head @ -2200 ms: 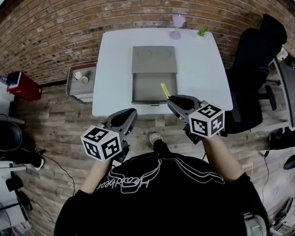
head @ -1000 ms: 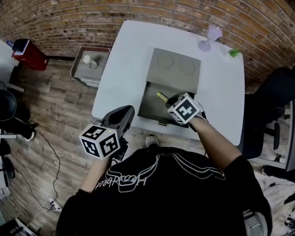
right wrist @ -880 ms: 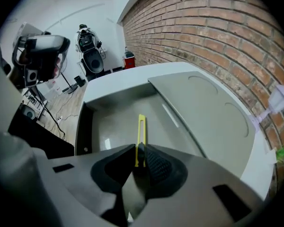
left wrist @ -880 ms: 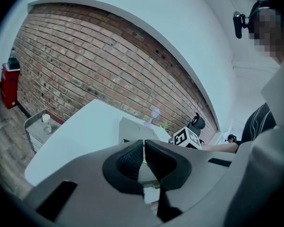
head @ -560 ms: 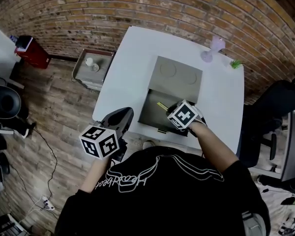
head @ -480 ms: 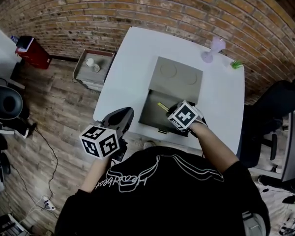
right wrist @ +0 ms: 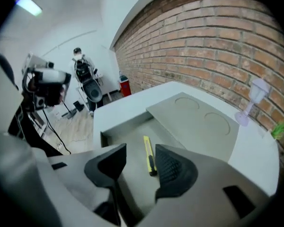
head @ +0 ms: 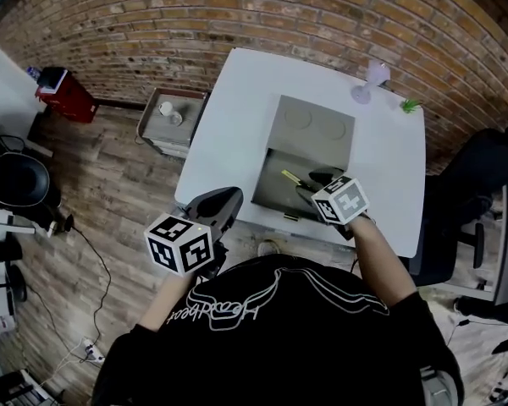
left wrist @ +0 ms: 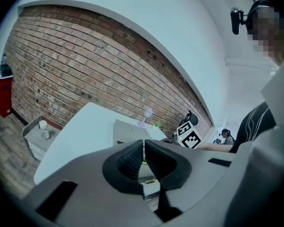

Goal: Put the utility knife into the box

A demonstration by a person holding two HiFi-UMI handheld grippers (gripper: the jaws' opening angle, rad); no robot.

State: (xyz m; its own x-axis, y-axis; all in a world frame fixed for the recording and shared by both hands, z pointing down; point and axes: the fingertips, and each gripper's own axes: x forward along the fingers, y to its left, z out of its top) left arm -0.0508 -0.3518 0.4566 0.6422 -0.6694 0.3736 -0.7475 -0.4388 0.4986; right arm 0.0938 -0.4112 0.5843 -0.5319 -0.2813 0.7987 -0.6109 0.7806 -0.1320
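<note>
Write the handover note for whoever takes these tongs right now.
Left tongs: shut, empty, away from the box.
Right tongs: jaws just opened, gripping nothing, above the open box.
Utility knife: lying flat on the box floor, released.
Done: knife is in the box.
To do: probably only drawing the Right tongs clear.

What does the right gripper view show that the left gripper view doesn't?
Right gripper view only: the yellow utility knife lying flat inside the box, below the right gripper, whose jaws have just been opening and grip nothing. Left gripper view only: that gripper's marker cube and a side cart by the white table. Both: box, table, brick wall, pink glass.
</note>
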